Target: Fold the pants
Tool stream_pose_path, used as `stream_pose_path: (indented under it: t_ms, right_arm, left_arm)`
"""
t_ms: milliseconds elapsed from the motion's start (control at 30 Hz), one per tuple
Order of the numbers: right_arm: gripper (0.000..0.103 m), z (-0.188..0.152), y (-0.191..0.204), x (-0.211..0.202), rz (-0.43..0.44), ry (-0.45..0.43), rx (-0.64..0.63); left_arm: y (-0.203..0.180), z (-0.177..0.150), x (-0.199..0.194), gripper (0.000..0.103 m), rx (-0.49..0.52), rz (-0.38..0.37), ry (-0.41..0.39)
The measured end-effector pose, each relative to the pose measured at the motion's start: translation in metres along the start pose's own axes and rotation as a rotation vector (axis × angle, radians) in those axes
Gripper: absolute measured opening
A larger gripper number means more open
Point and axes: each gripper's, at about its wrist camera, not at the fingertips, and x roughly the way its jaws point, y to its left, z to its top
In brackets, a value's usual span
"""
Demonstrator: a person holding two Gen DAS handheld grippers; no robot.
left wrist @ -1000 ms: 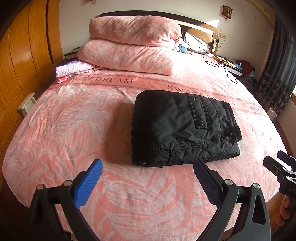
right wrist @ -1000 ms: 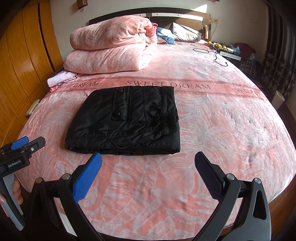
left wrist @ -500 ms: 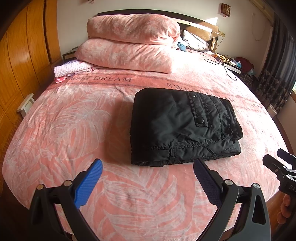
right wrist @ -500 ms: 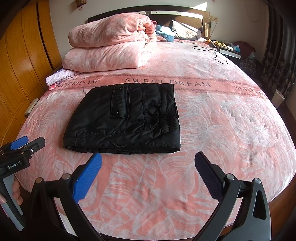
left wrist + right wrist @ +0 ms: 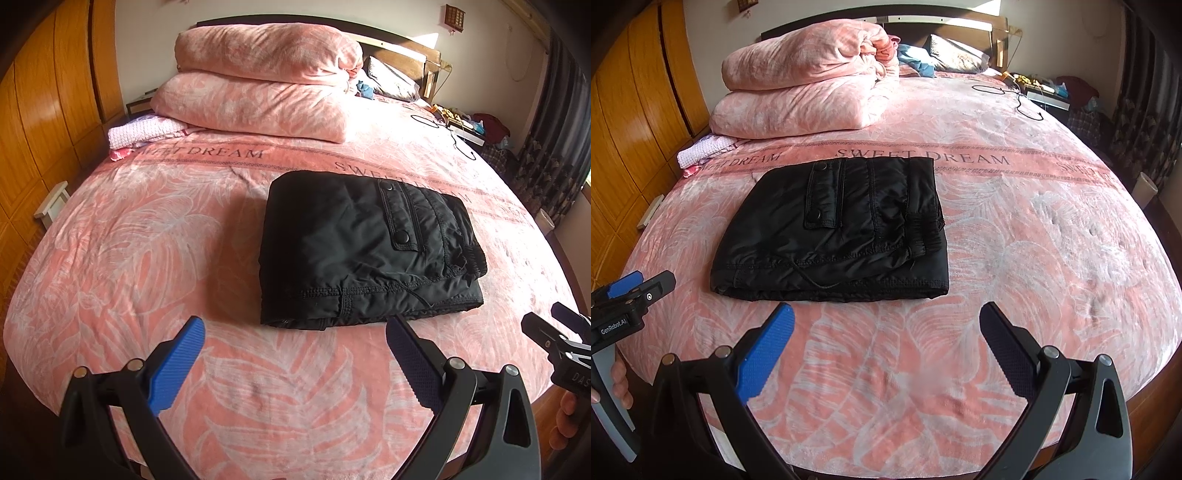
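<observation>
Left gripper point(image 5: 293, 343) jaws spread wide, right gripper point(image 5: 886, 332) likewise, both holding nothing

The black pants point(image 5: 362, 254) are folded up into a compact, roughly rectangular bundle, several layers thick, lying flat on the pink leaf-print bed point(image 5: 147, 258) about mid-mattress, just below the "SWEET DREAM" band. Fabric looks slightly shiny and puffy, kind of quilted. On top there's a pocket flap with a snap button, and the ribbed elastic edge sits bunched at the right side of the bundle. A loose cord runs along the near stitched seam.
</observation>
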Motion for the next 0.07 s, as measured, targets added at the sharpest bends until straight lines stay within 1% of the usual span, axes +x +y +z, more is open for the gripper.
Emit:
stream_pose_path:
  t_ms: [67]
  right_arm:
    - [0.100,-0.0003,-0.0011,0.0007,0.000,0.002,0.003]
  left_arm:
    - [-0.0001,-0.0002,-0.0001,0.099,0.005,0.001,-0.002]
